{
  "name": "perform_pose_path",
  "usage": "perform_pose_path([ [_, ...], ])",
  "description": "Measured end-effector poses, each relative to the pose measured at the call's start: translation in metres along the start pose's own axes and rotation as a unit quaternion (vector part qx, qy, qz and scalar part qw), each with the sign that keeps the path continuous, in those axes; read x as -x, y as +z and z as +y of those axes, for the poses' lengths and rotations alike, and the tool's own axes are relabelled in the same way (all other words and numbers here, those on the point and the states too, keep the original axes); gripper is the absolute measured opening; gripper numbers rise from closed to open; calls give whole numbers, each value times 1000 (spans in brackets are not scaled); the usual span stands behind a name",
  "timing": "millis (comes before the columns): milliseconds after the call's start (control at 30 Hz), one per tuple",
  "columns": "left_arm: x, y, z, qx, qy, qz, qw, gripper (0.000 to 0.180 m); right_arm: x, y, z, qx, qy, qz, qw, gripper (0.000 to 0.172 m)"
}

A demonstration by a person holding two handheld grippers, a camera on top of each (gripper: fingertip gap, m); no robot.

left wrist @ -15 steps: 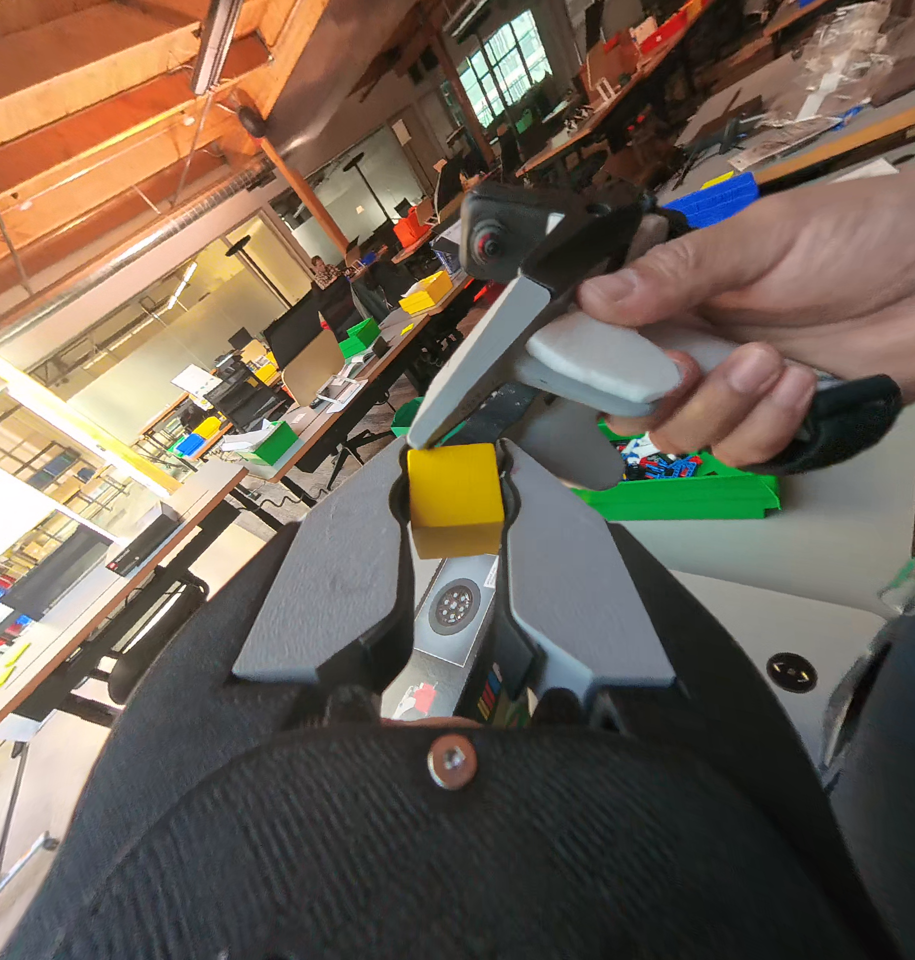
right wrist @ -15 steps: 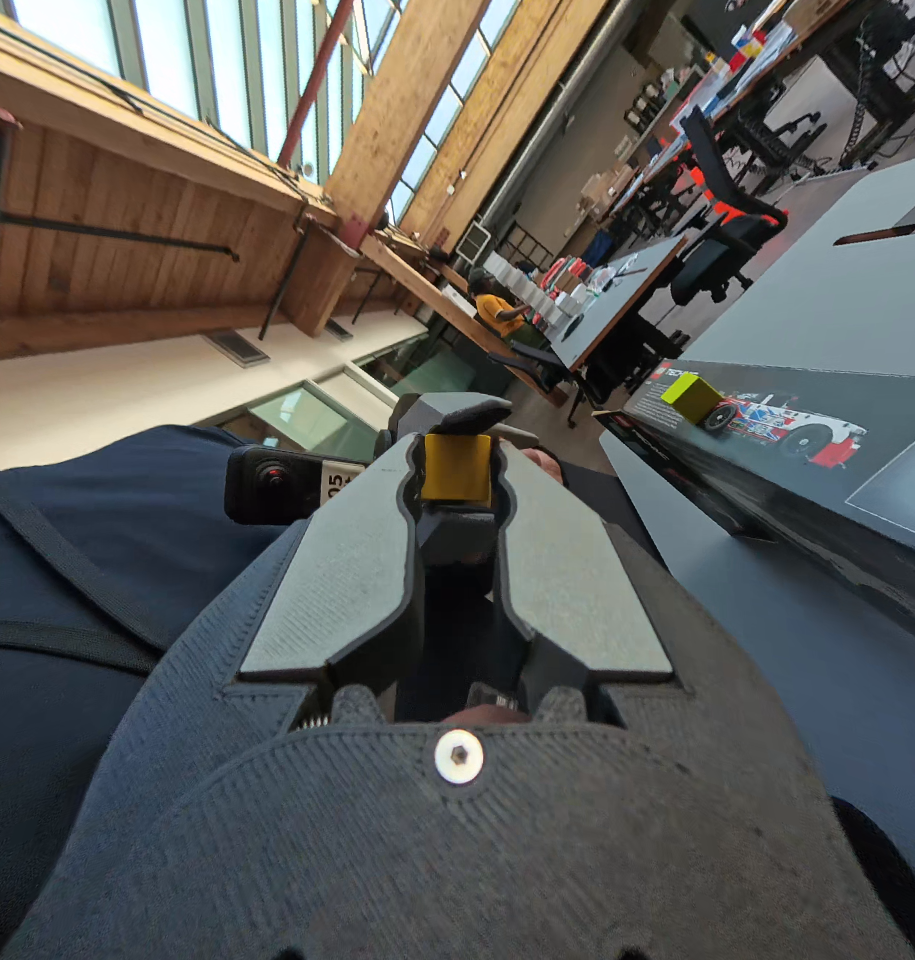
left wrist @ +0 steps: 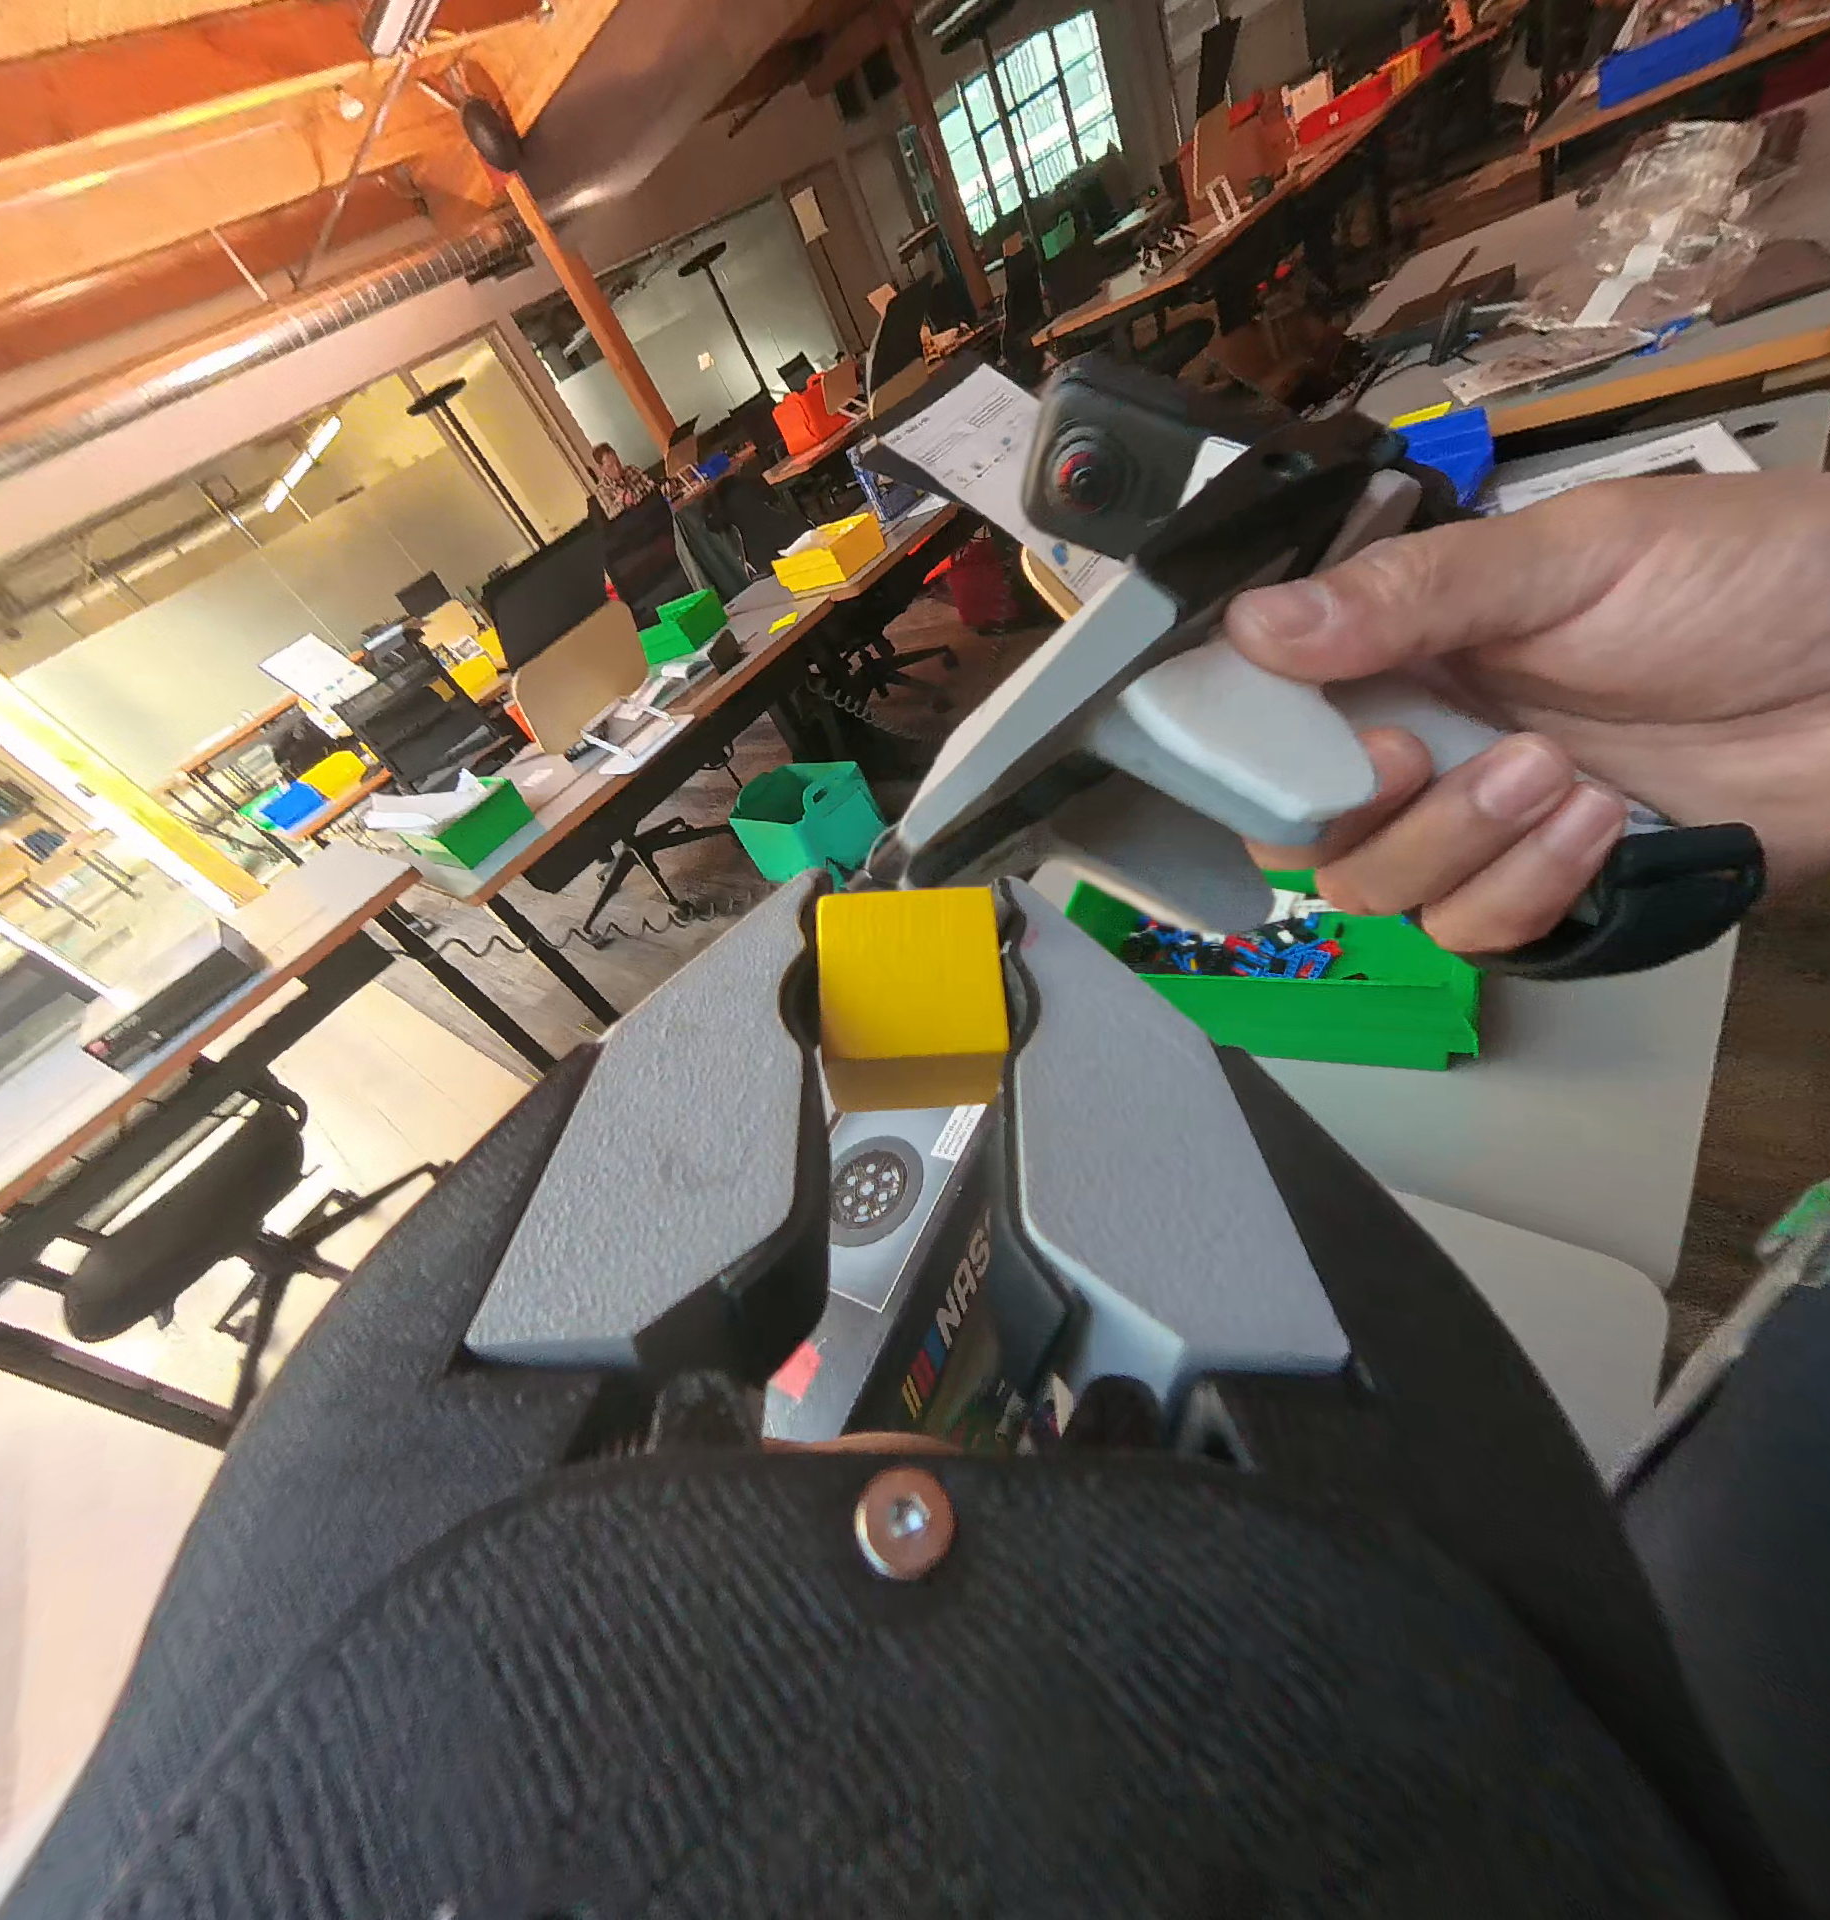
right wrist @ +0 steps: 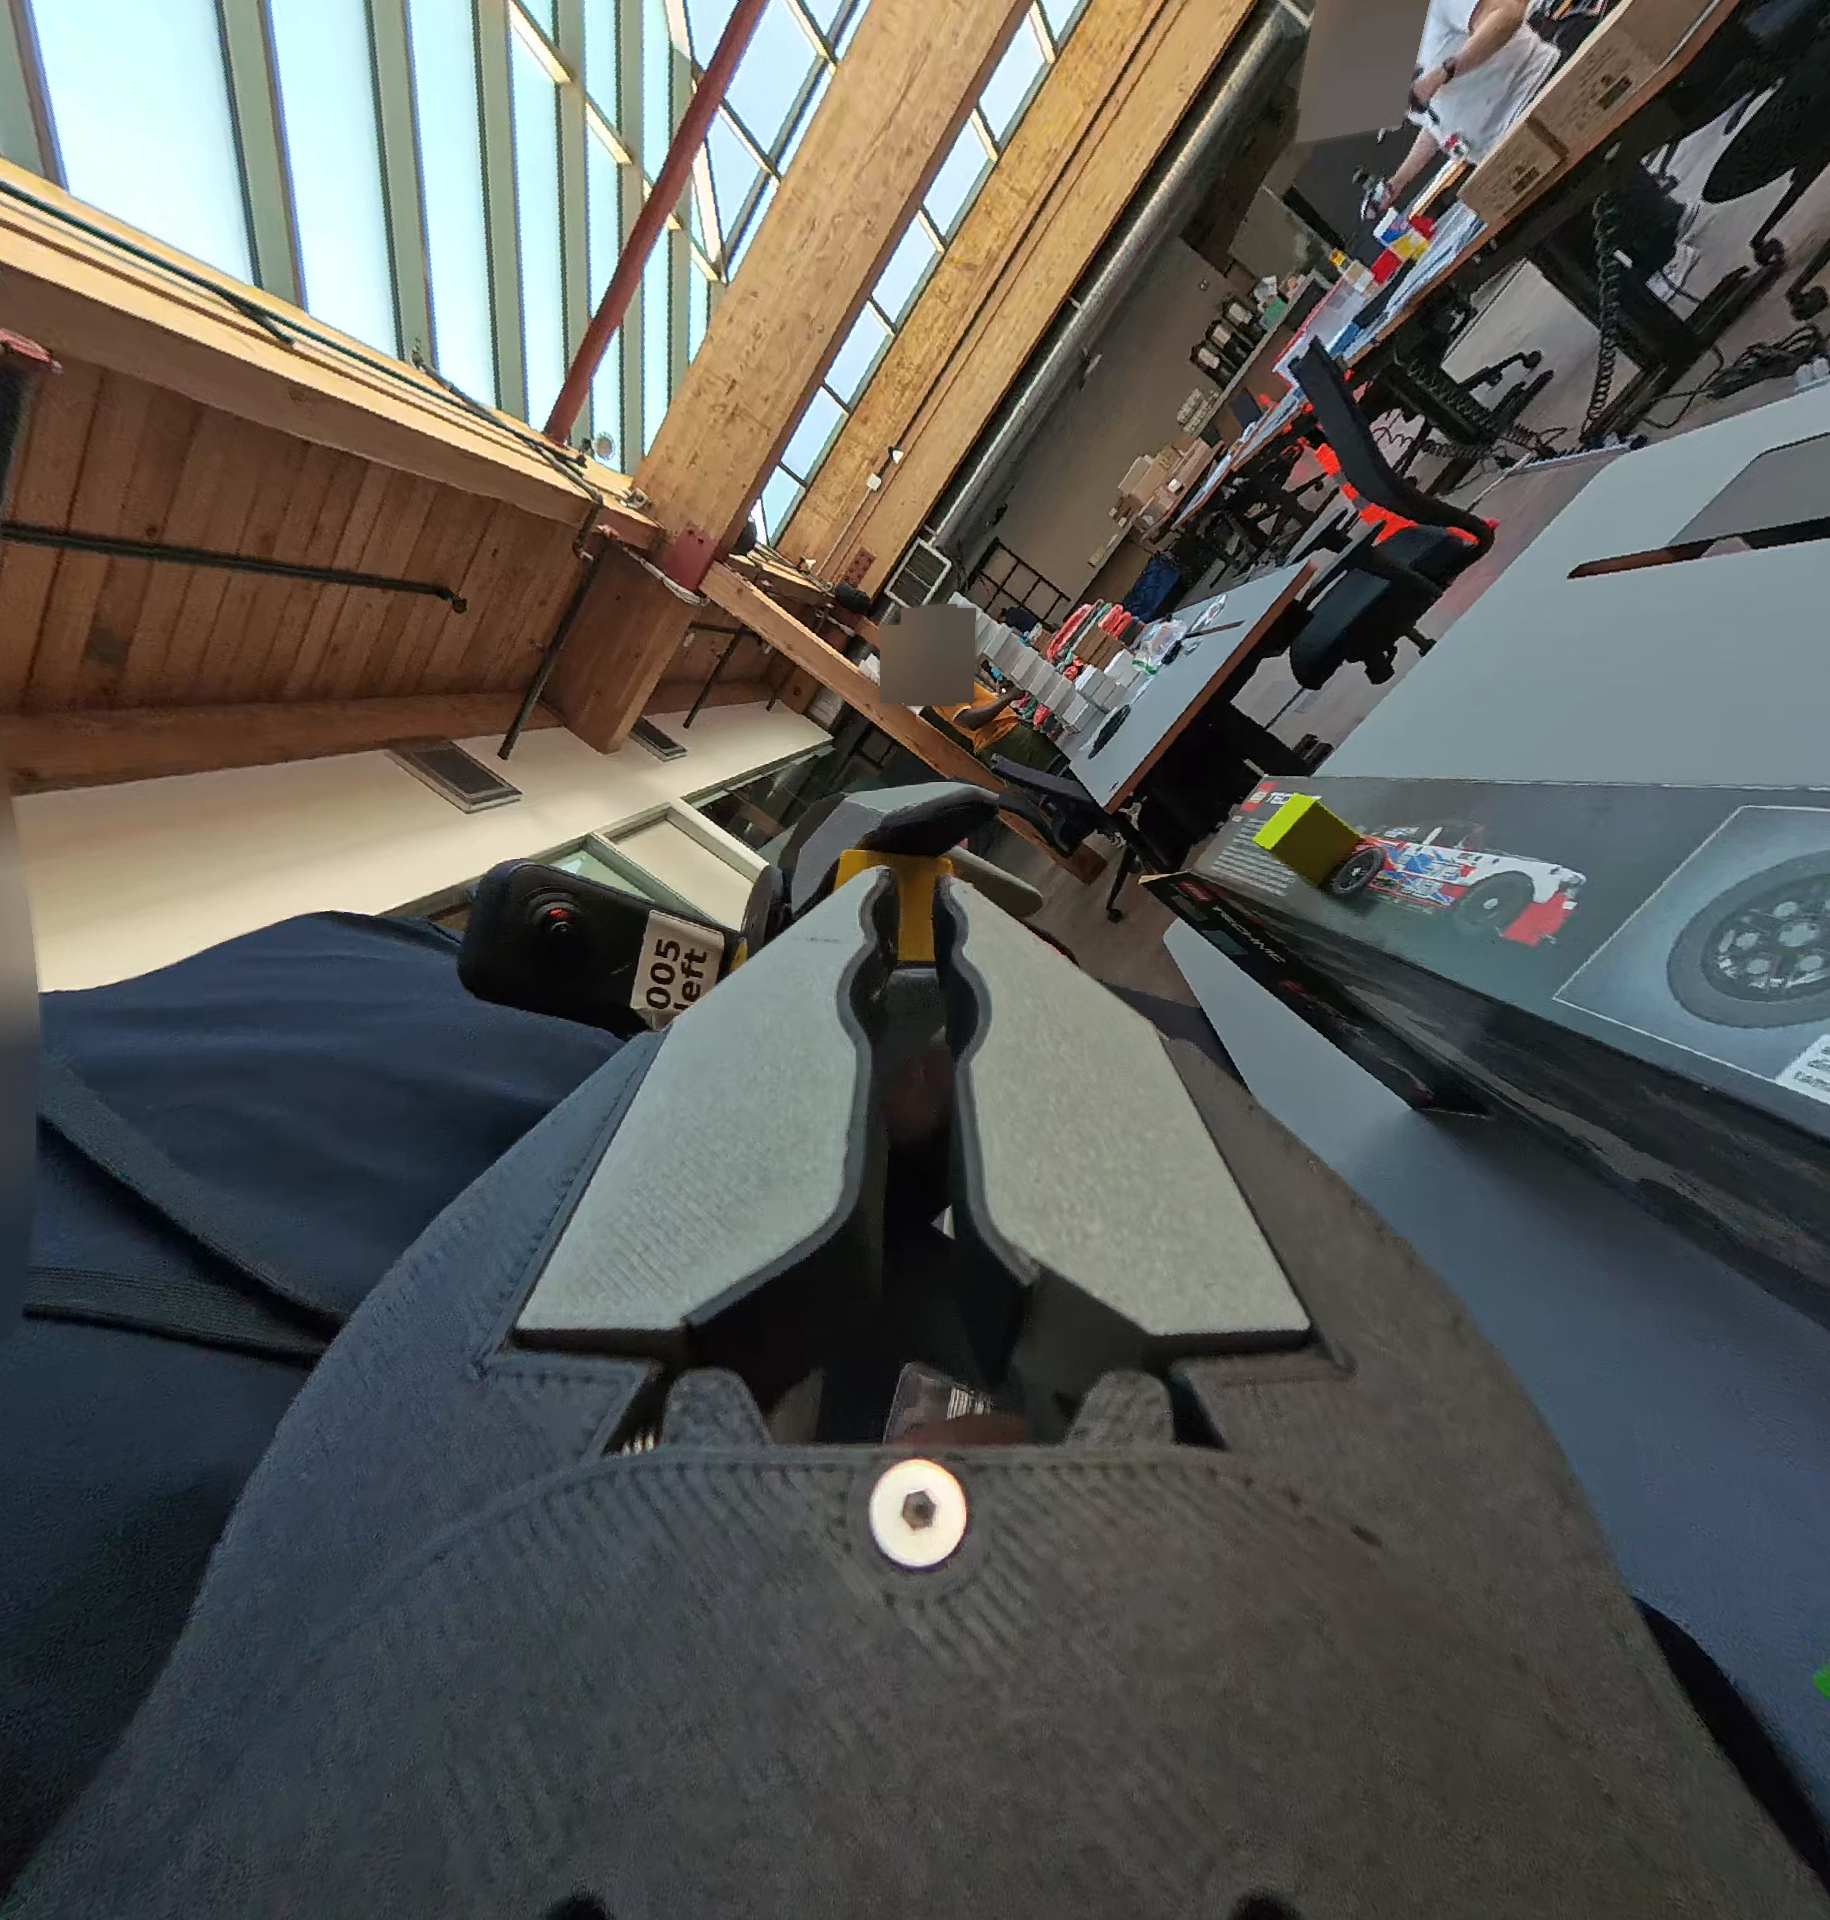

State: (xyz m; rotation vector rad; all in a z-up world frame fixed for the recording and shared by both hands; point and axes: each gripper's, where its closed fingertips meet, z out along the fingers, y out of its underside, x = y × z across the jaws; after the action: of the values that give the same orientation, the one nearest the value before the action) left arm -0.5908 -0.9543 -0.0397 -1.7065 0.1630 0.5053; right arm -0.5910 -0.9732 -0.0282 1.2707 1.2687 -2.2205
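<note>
My left gripper (left wrist: 909, 914) is shut on a yellow cube (left wrist: 906, 977); both pads press its sides and it is held in the air. My right gripper (left wrist: 903, 844), held by a hand (left wrist: 1565, 644), points its tips at the cube's far top edge. Its fingers are shut together, with nothing seen between them. In the right wrist view my right gripper (right wrist: 906, 883) is shut. The yellow cube (right wrist: 919, 920) shows just beyond its tips, clamped in the left gripper's fingers (right wrist: 890, 821).
A dark box printed with a race car (right wrist: 1513, 935) lies on the grey table to the right, with a lime cube (right wrist: 1306, 836) on it. A green bin (left wrist: 1306, 1018) of small bricks stands on the table beyond the cube. Desks and chairs lie farther off. My left and right fingertips are right by each other.
My right gripper's fingers came together from about the cube's width to shut, and their tips now sit at the cube's far edge. The cube stays in my left gripper.
</note>
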Motion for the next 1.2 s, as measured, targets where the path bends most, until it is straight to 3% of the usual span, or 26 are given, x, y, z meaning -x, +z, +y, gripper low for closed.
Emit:
perform_pose_path([
  [200,13,-1,5,9,-44,0,999,29,-8,-16,-7,-6,-15,33,999,13],
  [433,0,-1,8,12,-29,33,999,29,-9,-2,7,40,6,18,999,33],
  [600,-13,-2,15,33,53,48,997,29,-7,13,33,121,-6,17,992,35],
  [767,-22,-2,19,38,103,54,993,28,-11,18,47,156,-1,17,988,36],
  [1200,-16,-4,23,34,72,60,995,29,-13,27,48,171,-7,2,985,26],
])
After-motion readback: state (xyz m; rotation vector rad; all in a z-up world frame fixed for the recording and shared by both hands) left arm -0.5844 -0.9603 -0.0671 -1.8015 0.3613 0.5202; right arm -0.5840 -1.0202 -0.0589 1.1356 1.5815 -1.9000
